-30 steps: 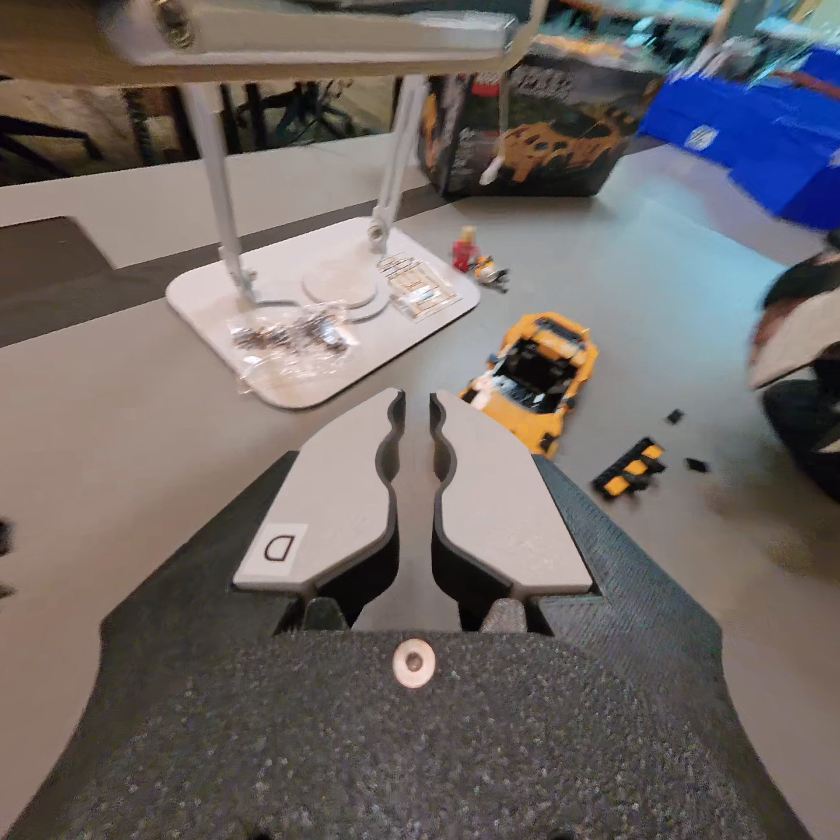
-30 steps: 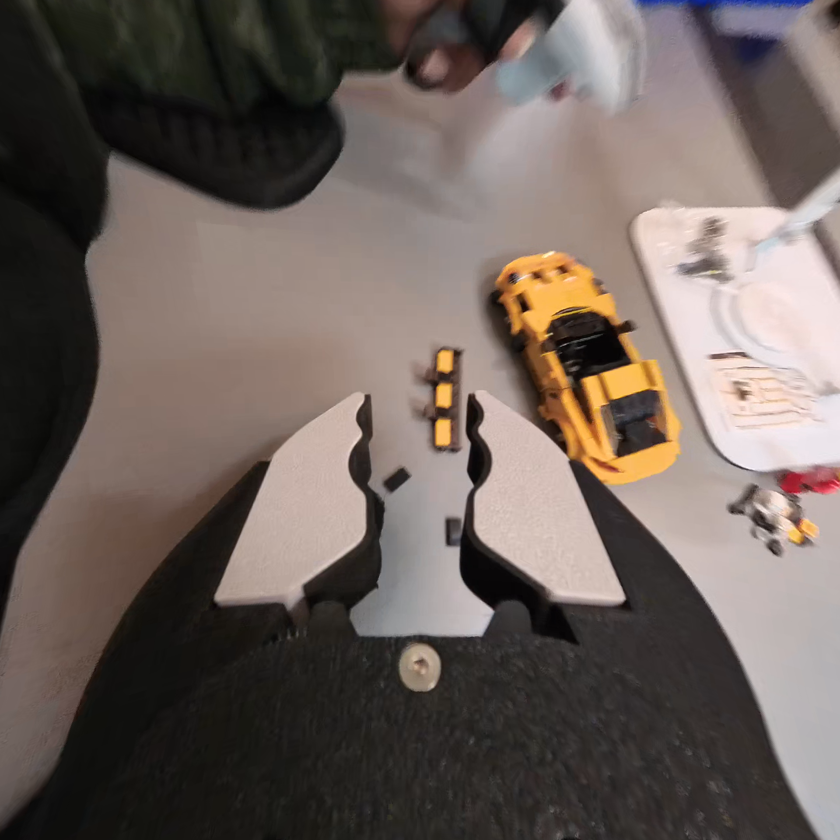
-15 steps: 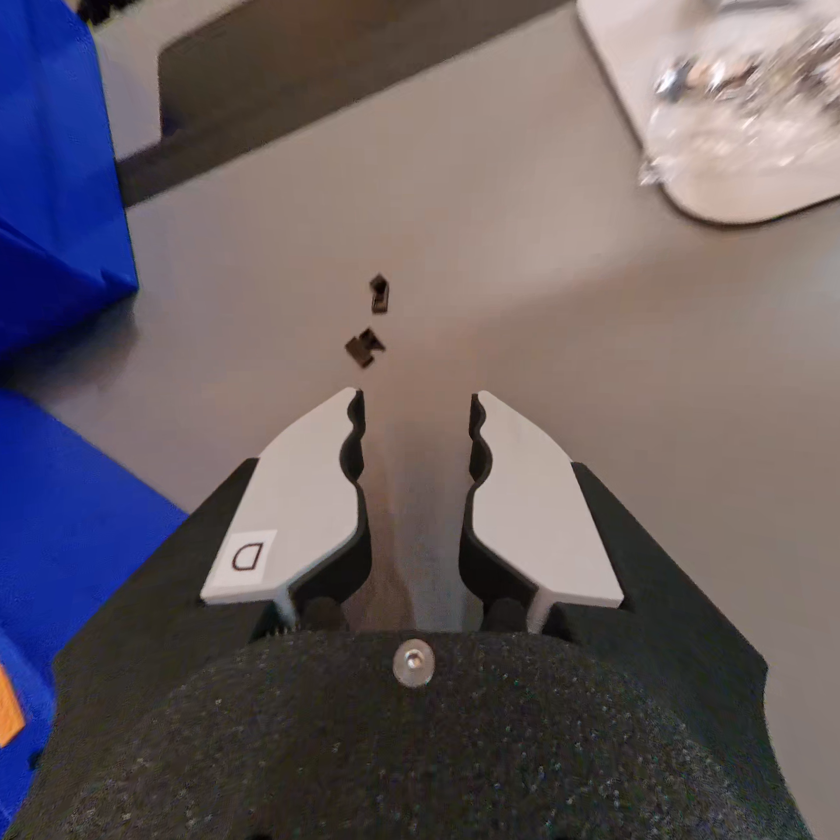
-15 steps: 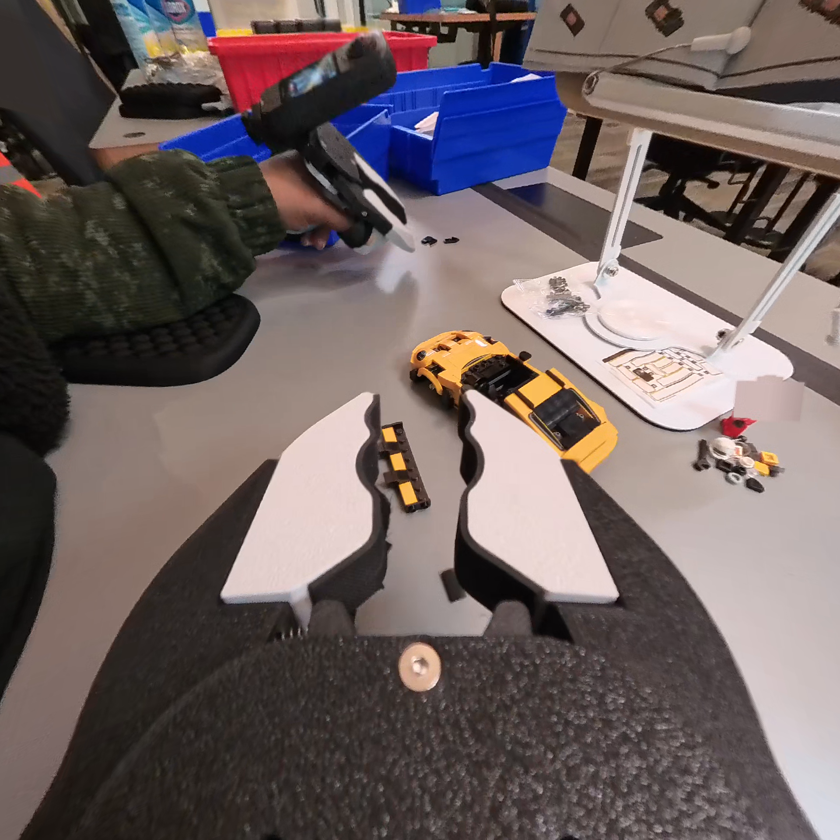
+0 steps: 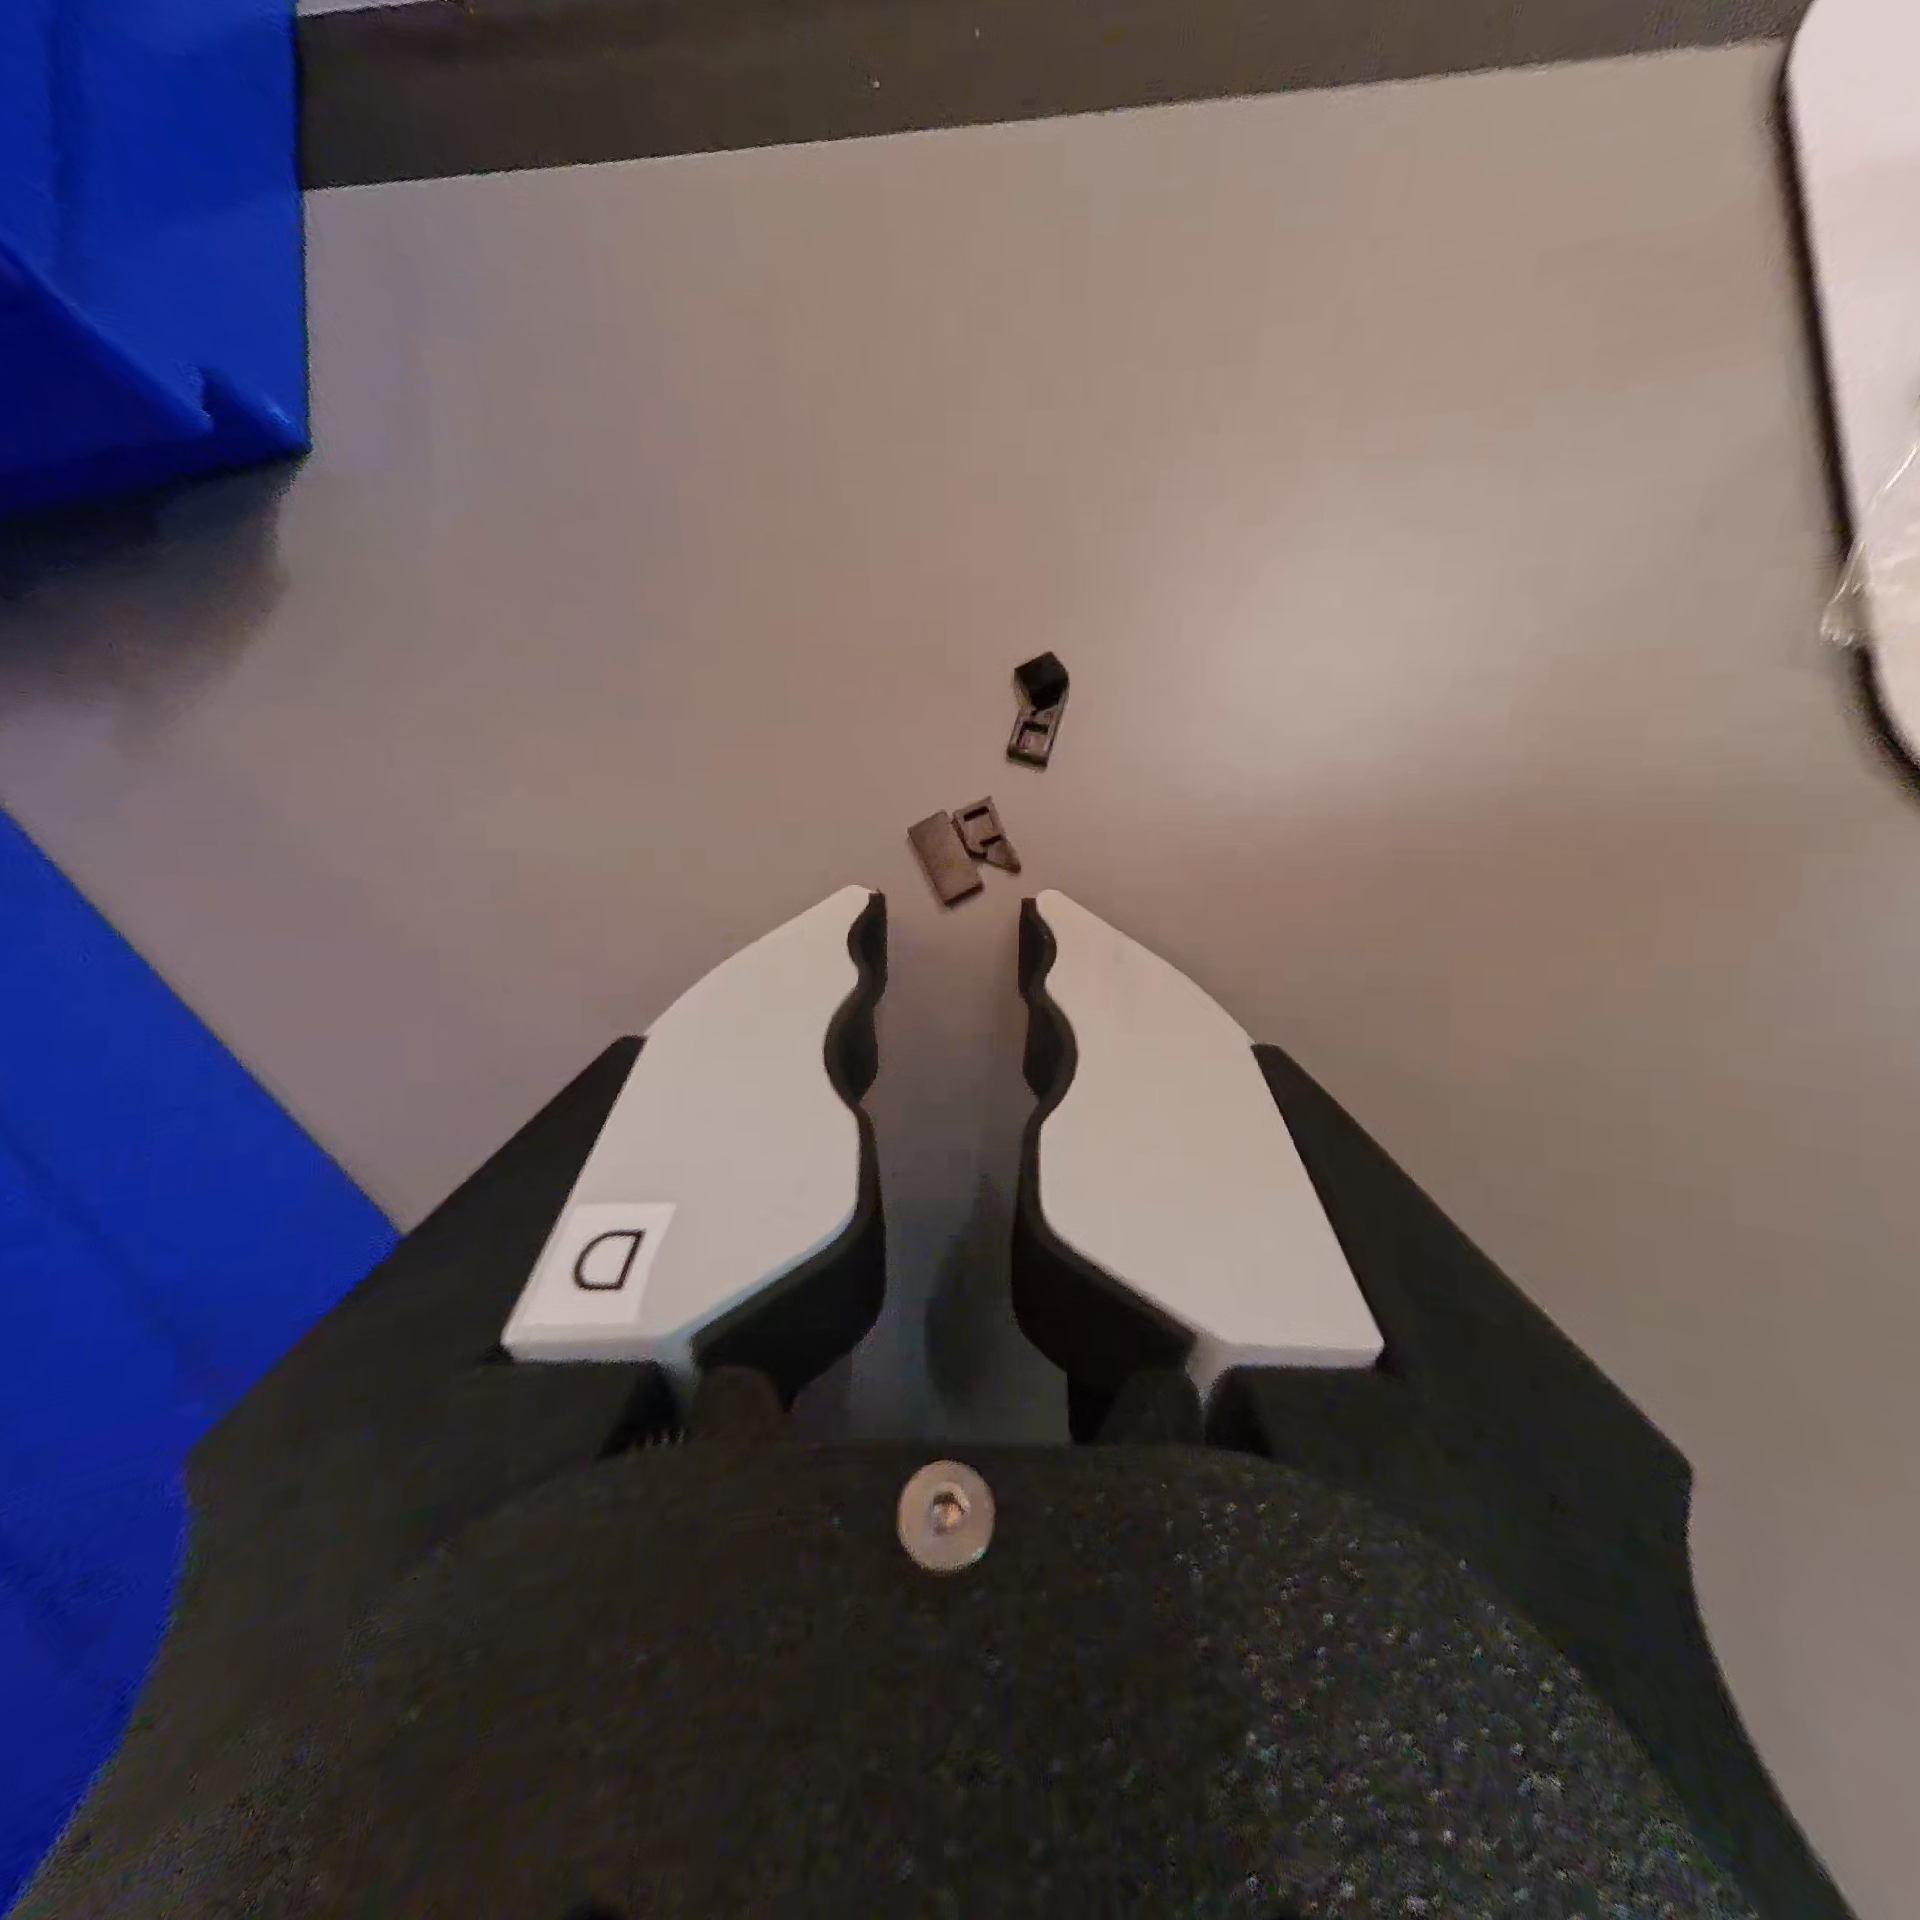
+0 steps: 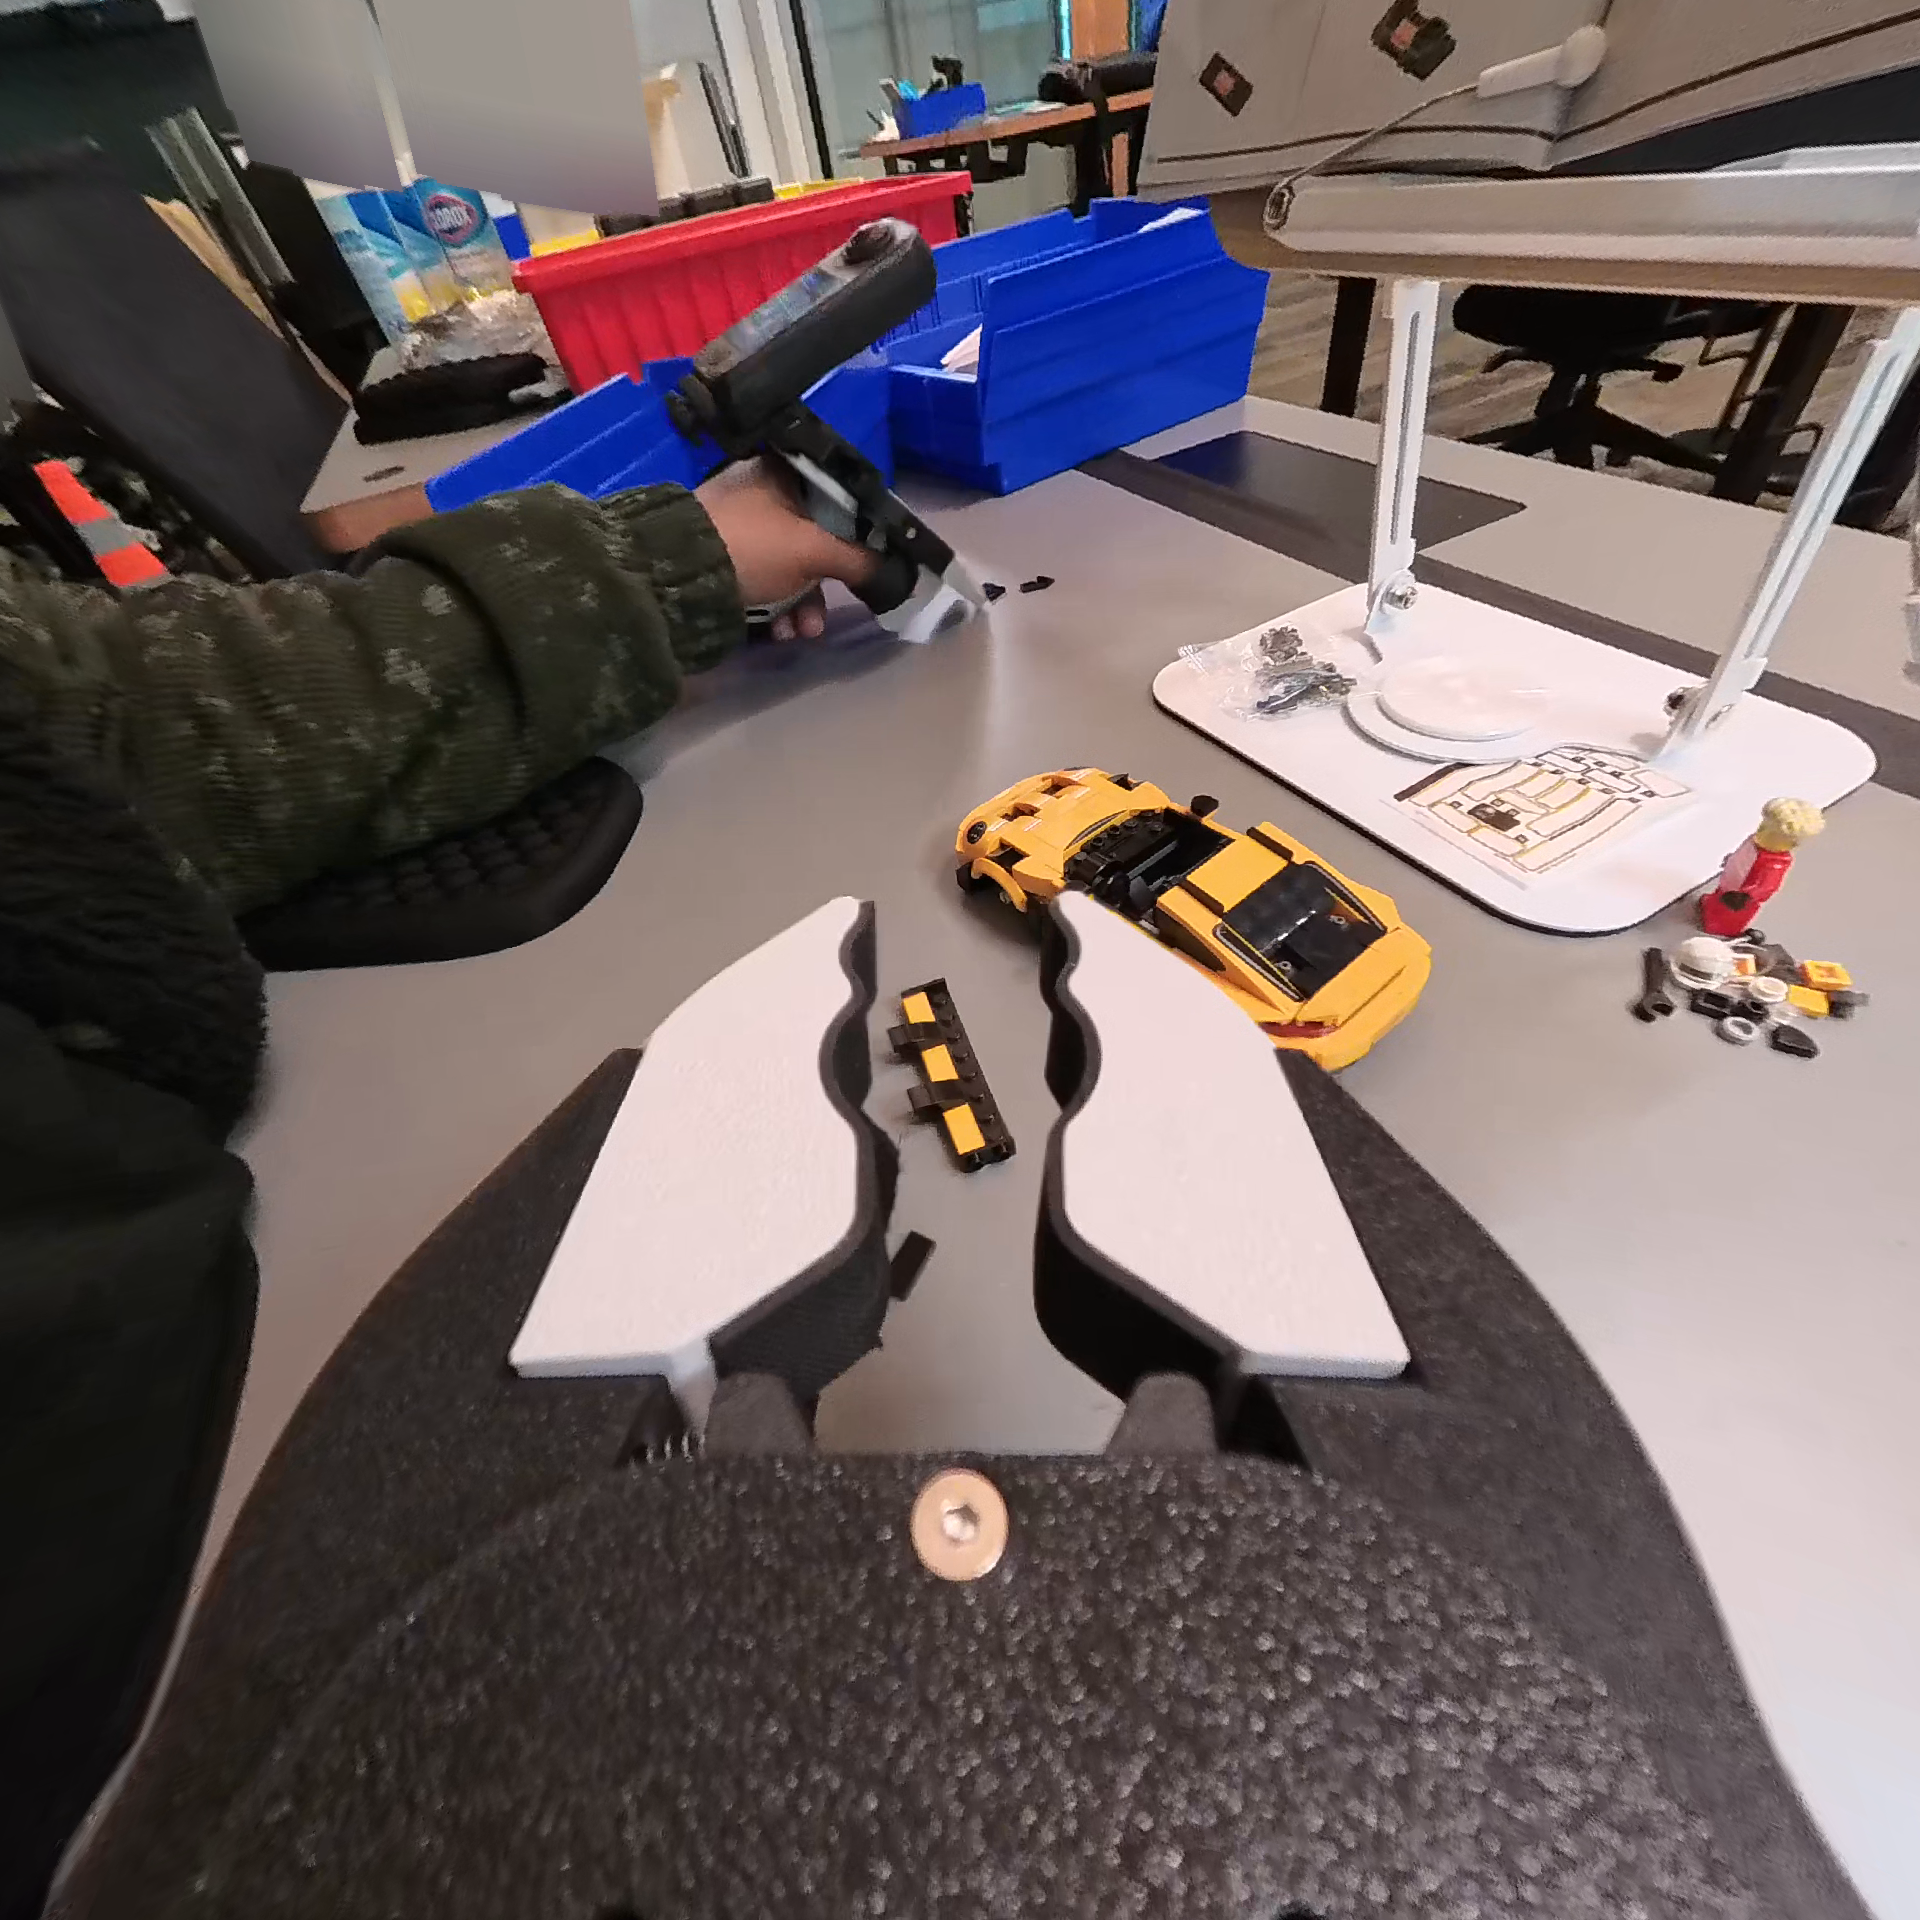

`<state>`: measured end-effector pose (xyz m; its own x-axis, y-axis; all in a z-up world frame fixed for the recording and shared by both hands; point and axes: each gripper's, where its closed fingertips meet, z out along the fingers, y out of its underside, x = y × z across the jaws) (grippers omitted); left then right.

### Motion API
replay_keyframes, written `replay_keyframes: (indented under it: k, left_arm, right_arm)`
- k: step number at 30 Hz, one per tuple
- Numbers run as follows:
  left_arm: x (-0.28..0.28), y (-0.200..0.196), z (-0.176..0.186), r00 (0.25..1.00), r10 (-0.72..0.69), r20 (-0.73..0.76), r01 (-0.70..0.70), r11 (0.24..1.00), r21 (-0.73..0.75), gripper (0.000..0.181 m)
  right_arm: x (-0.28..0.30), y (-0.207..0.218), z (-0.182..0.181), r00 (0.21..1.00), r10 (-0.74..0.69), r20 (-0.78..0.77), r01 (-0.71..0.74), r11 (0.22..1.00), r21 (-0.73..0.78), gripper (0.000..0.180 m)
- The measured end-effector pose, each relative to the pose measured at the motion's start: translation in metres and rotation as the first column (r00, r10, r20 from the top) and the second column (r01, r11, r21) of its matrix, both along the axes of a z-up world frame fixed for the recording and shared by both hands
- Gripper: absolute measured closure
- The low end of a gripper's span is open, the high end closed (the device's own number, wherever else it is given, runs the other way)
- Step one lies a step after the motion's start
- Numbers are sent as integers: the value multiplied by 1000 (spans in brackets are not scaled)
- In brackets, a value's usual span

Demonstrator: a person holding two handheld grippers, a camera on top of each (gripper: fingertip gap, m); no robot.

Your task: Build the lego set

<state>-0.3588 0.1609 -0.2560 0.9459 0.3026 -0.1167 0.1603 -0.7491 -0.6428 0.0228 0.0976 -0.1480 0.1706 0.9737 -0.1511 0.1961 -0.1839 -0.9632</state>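
My left gripper [image 5: 951, 902] is open and empty, its tips just short of two small black lego pieces on the grey table: a near one [image 5: 961, 850] and a far one [image 5: 1037, 712]. In the right wrist view the left gripper [image 6: 940, 608] shows far off beside those pieces [image 6: 1018, 588]. My right gripper [image 6: 961, 914] is open and empty, low over a black-and-yellow strip piece [image 6: 951, 1075] that lies between its fingers. The yellow lego car [image 6: 1195, 899] sits just right of it. A small black piece [image 6: 909, 1262] lies by the left finger.
A white stand base [image 6: 1558, 748] holds a bag of parts [image 6: 1273, 670] and a sticker sheet [image 6: 1538, 800]. A minifigure [image 6: 1761, 862] and a pile of loose small parts [image 6: 1745, 997] lie right. Blue bins [image 6: 1070, 343] [image 5: 135, 239] and a red bin [image 6: 727, 260] stand behind. Tip to tip, the grippers are about 40 cm apart.
The left gripper swung from the car to the far left of the table, then closed in on the two black pieces. The right gripper tilted up and settled over the strip piece.
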Motion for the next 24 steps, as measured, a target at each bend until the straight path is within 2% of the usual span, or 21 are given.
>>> replay_keyframes:
  k: [7,9,14,19,24]
  left_arm:
    - [-3,11,-1,998,34,61,-36,999,35,161]
    - [-1,11,-2,996,30,79,-34,998,44,169]
    - [0,4,-1,998,25,52,-28,998,55,173]
    - [19,-8,2,996,-76,38,73,994,79,173]
    - [54,-11,34,971,-236,33,225,955,195,173]
  right_arm:
    - [1,-1,-1,1000,3,3,-3,1000,-4,151]
    - [2,-1,0,1000,2,4,-2,1000,-5,151]
    - [4,0,0,1000,-13,10,12,1000,19,152]
    - [6,3,0,1000,-26,14,26,999,32,153]
    - [7,3,-4,999,-31,40,28,997,71,153]
